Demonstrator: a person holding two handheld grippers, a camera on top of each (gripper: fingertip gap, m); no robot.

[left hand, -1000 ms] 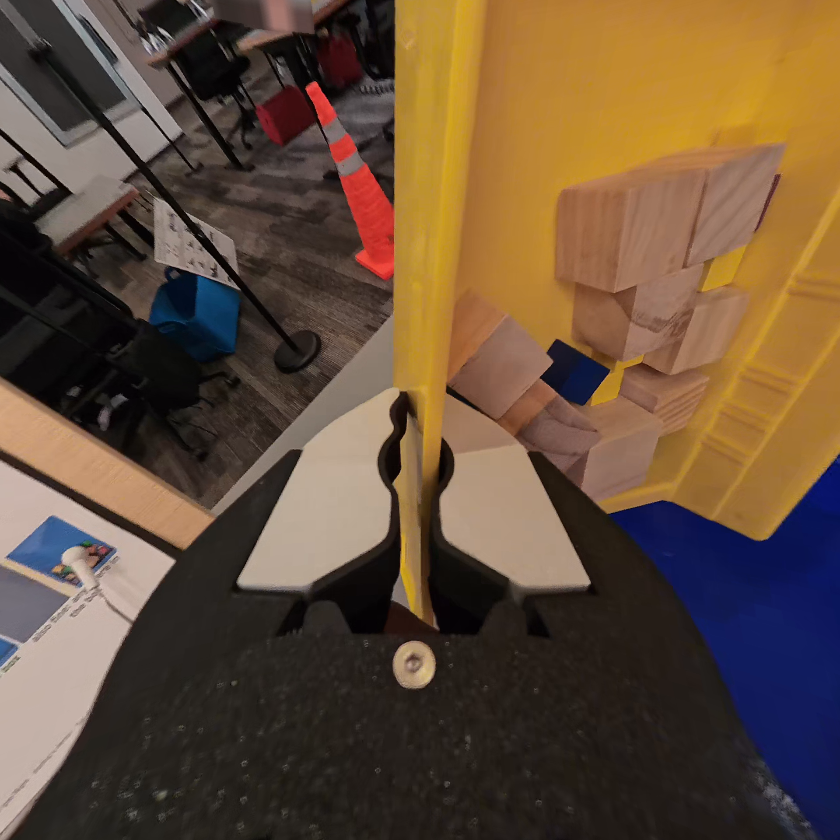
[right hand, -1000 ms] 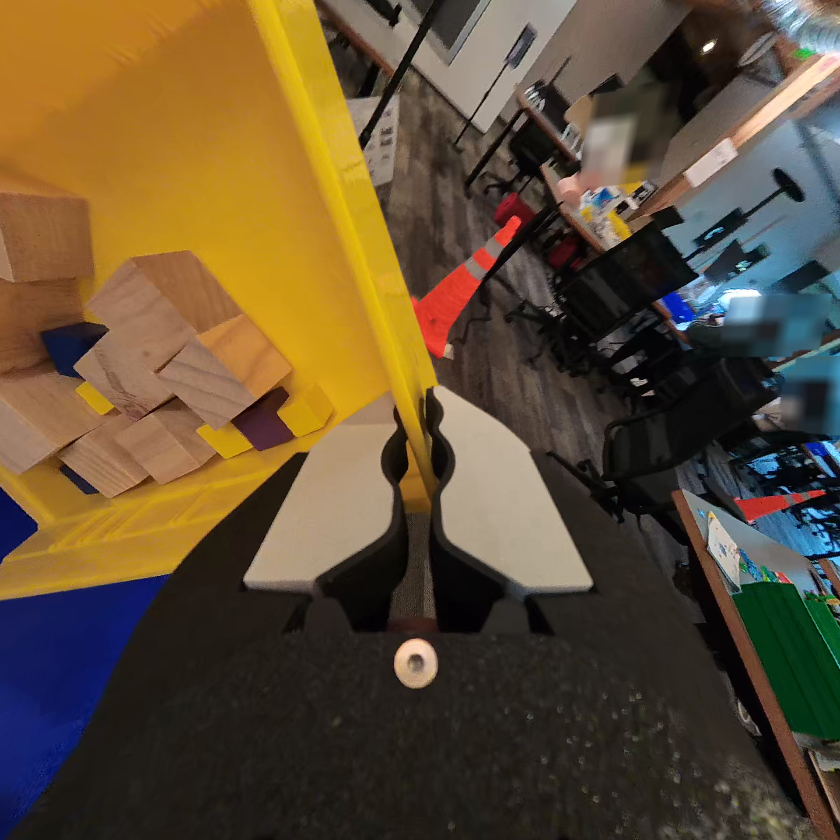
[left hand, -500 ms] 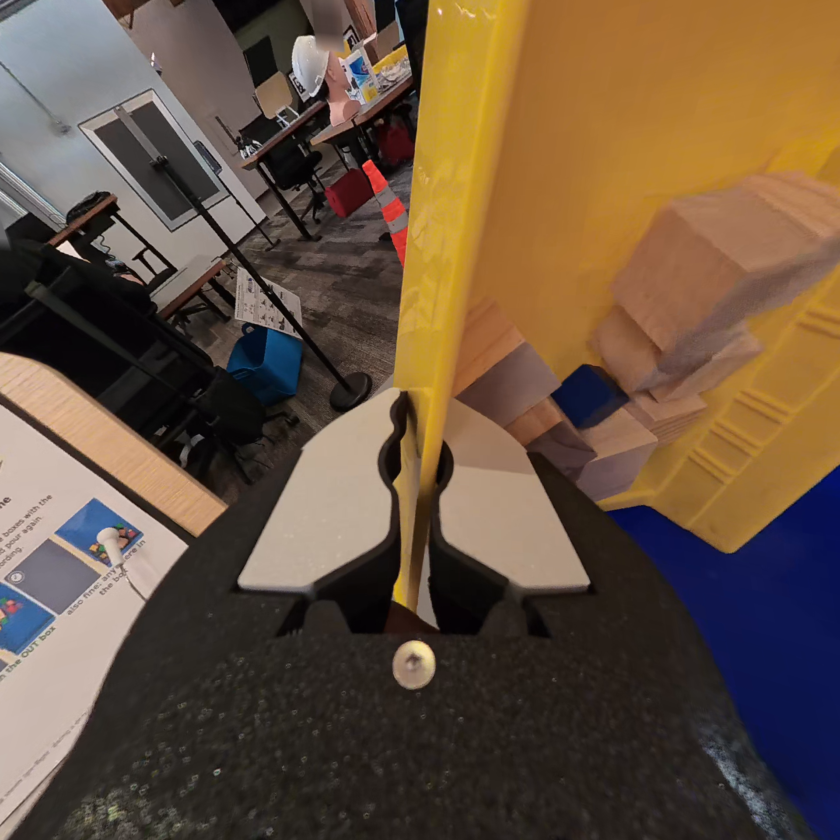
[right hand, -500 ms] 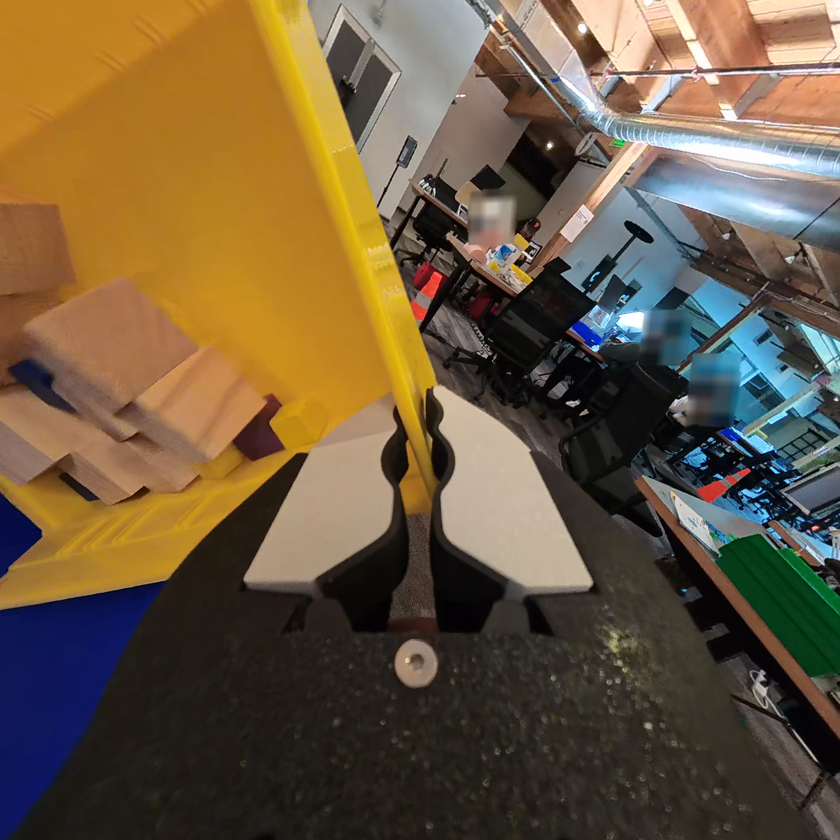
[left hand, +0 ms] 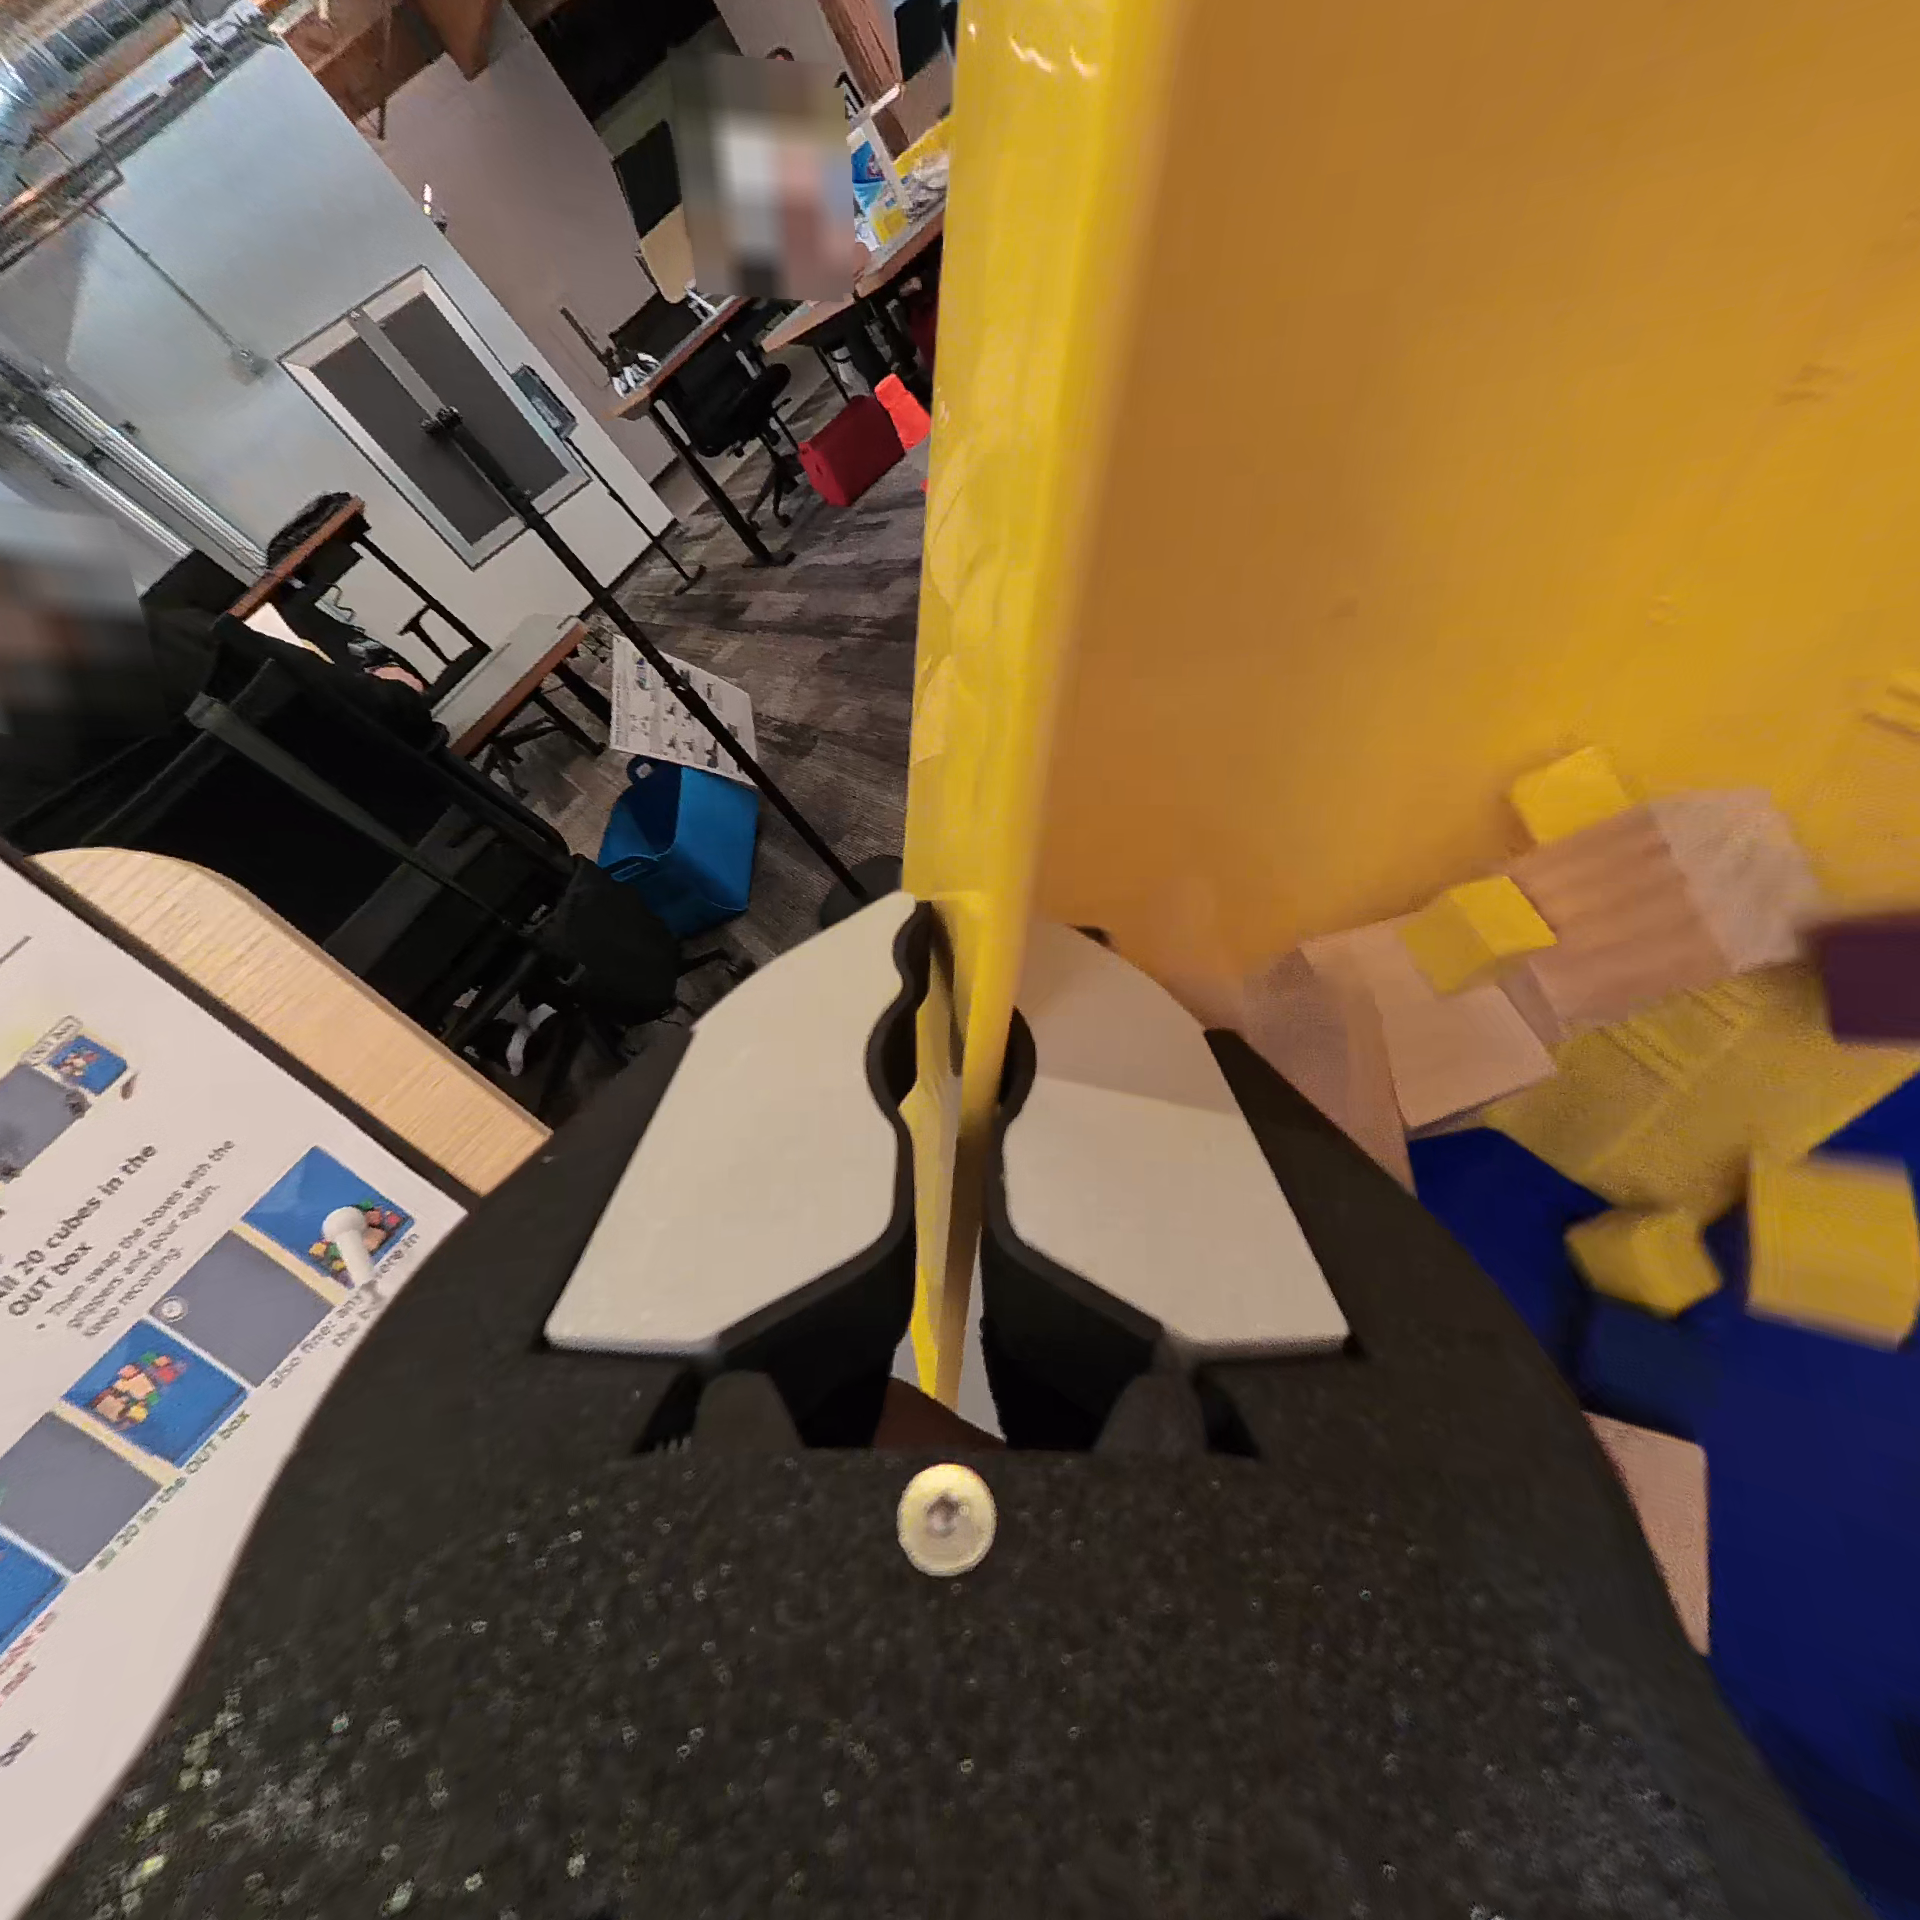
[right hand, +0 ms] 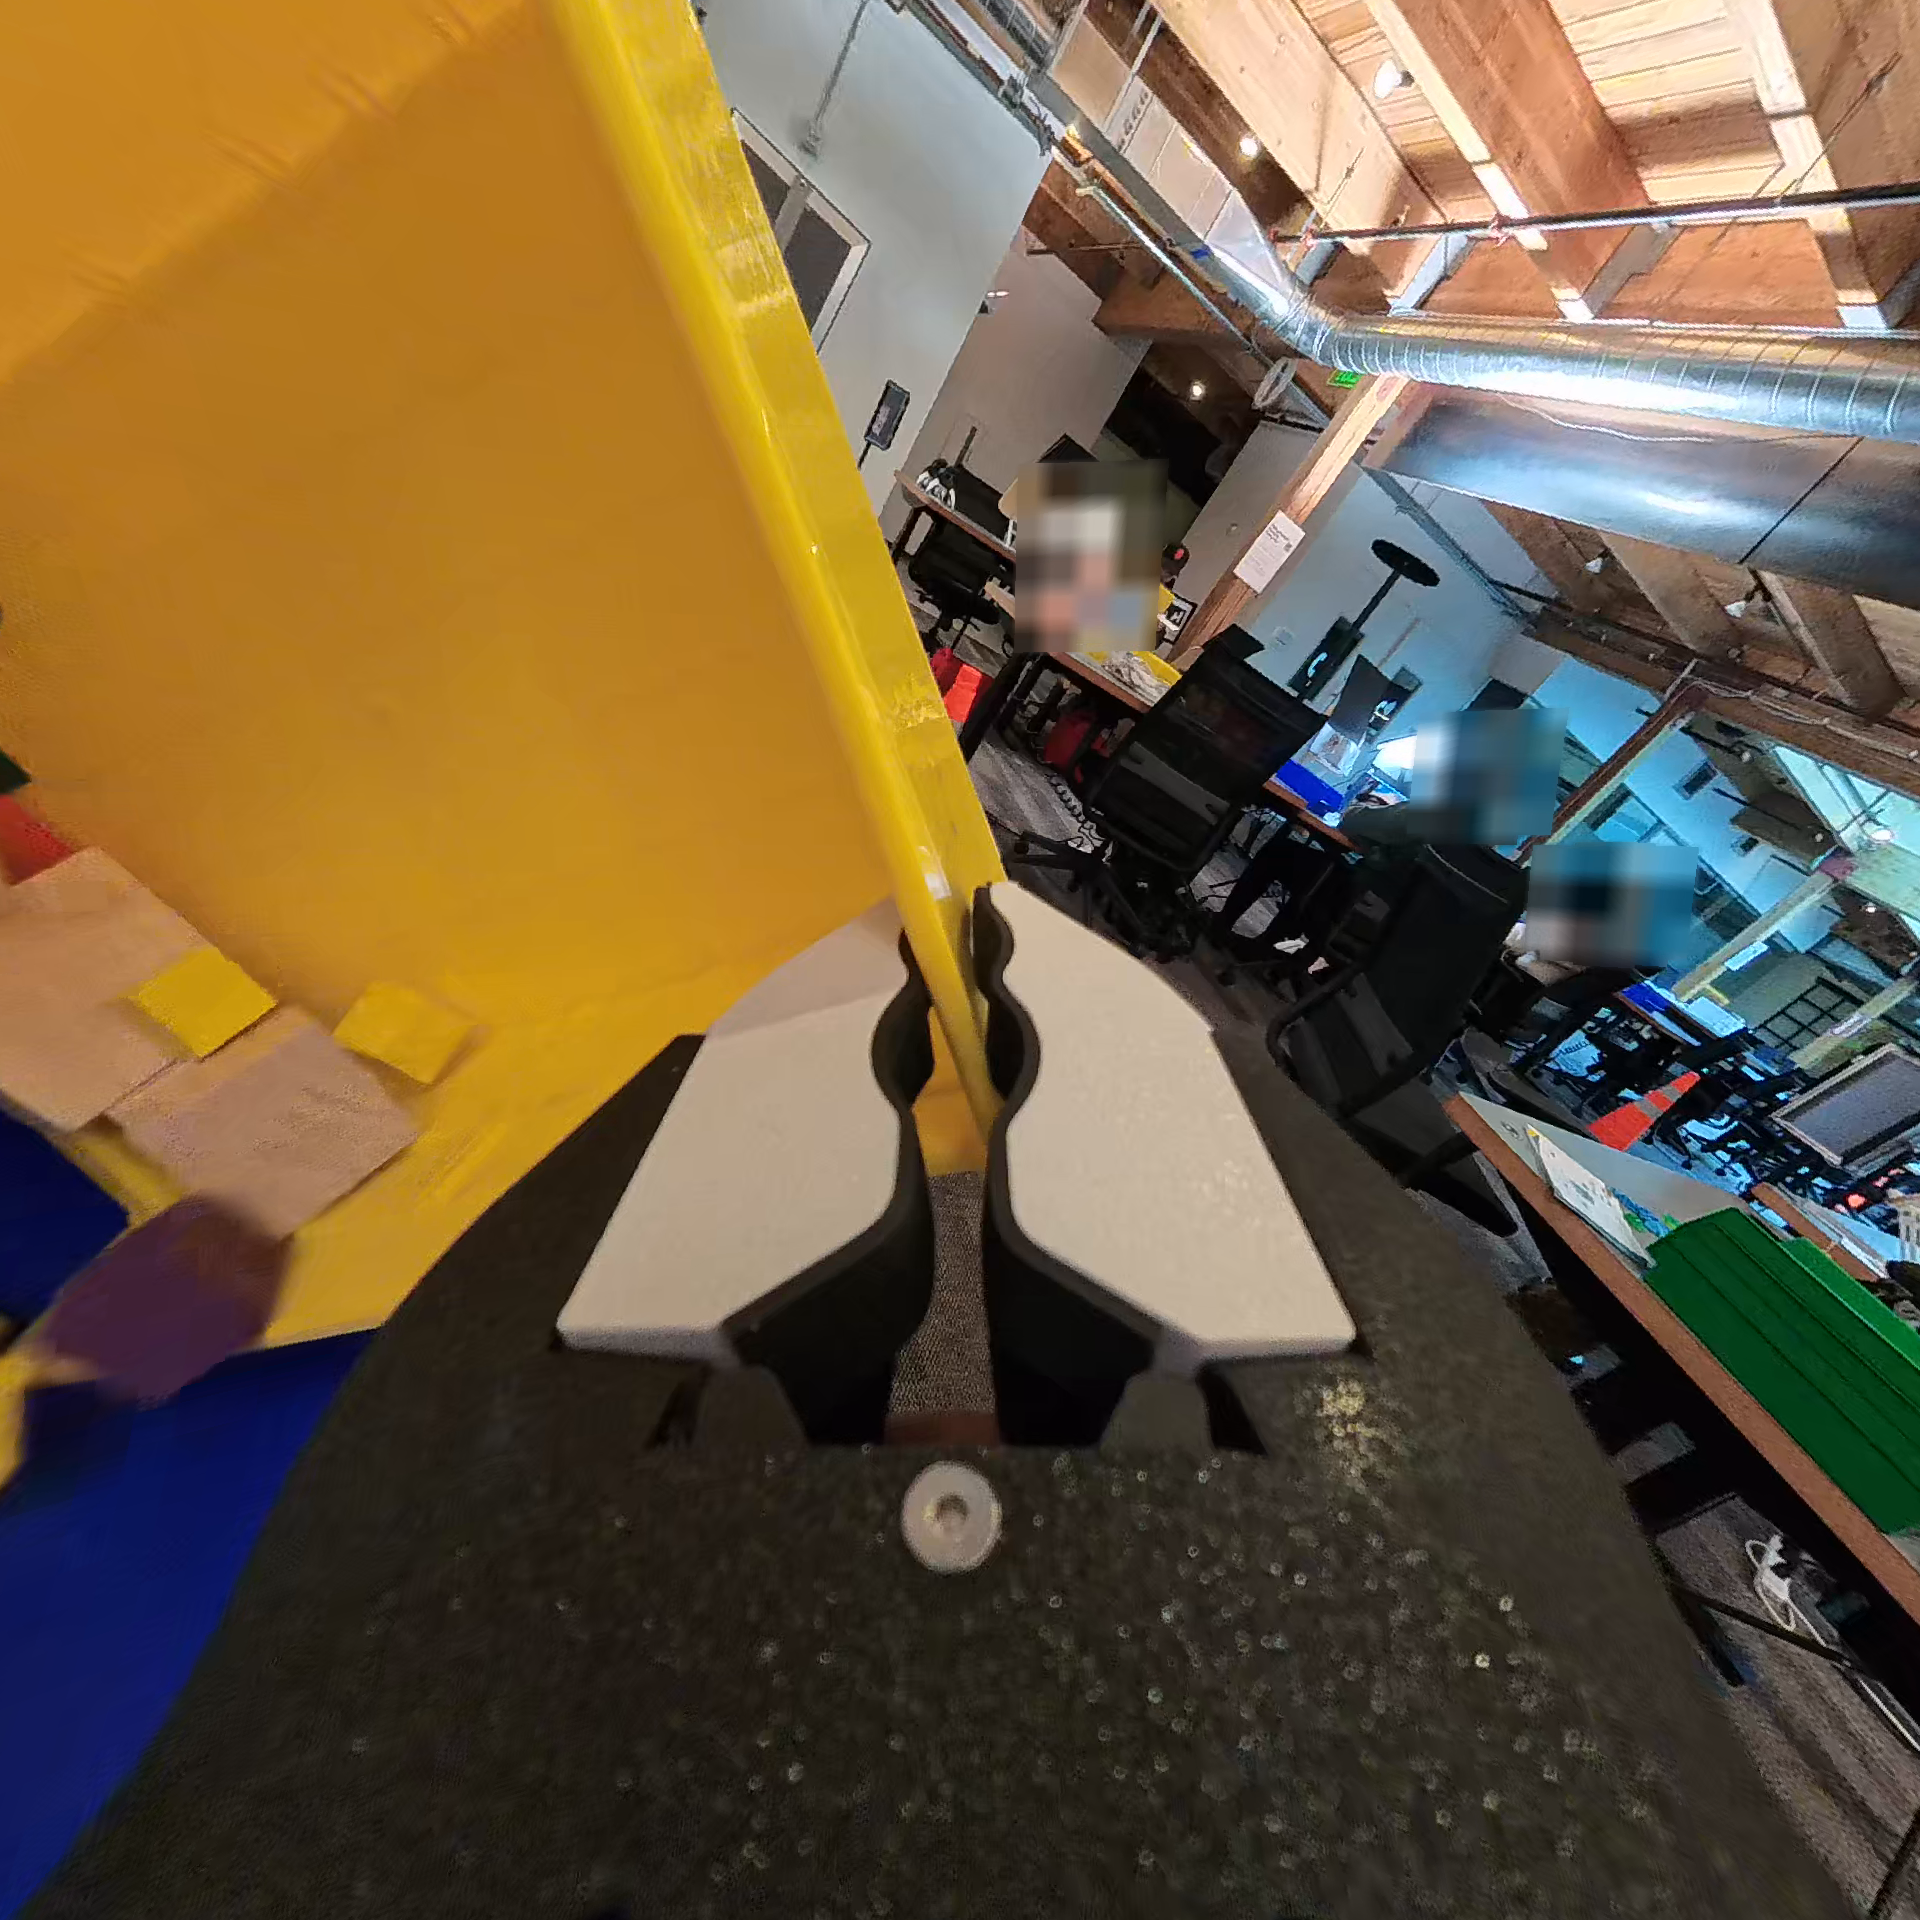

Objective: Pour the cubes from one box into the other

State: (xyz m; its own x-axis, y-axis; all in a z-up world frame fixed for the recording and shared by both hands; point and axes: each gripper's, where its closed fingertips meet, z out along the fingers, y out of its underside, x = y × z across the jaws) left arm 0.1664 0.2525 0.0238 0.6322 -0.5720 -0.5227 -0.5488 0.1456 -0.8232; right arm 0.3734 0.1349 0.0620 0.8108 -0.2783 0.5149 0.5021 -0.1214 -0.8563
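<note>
The left hand-held gripper (left hand: pixel 961 1049) is clamped on one side wall of the yellow box (left hand: pixel 1455 468), the thin wall running straight down between its two pale fingers (left hand: pixel 769 1174). The right hand-held gripper (right hand: pixel 951 1029) is pinched on the opposite side wall of the same box (right hand: pixel 416 571), near that wall's lower corner. The box is tipped up steeply, so that its inner floor faces both cameras like a wall. Cubes are spilling over its lower edge, most of them smeared by motion. In the left wrist view a wooden cube (left hand: pixel 1652 914) sits at the lip with small yellow cubes (left hand: pixel 1475 935) against it, a purple cube (left hand: pixel 1870 982) is at the right edge of the view, and more yellow cubes (left hand: pixel 1834 1262) are in the air over the blue box (left hand: pixel 1818 1558) below. In the right wrist view wooden cubes (right hand: pixel 260 1127) and flat yellow ones (right hand: pixel 405 1029) lie at the lip, and a purple cube (right hand: pixel 156 1309) is just past it above the blue surface (right hand: pixel 114 1610). On the counter (left hand: pixel 312 997) to the left lies a printed instruction sheet (left hand: pixel 135 1299). Beyond are office desks, chairs and a blue bin (left hand: pixel 681 847) on the floor.
</note>
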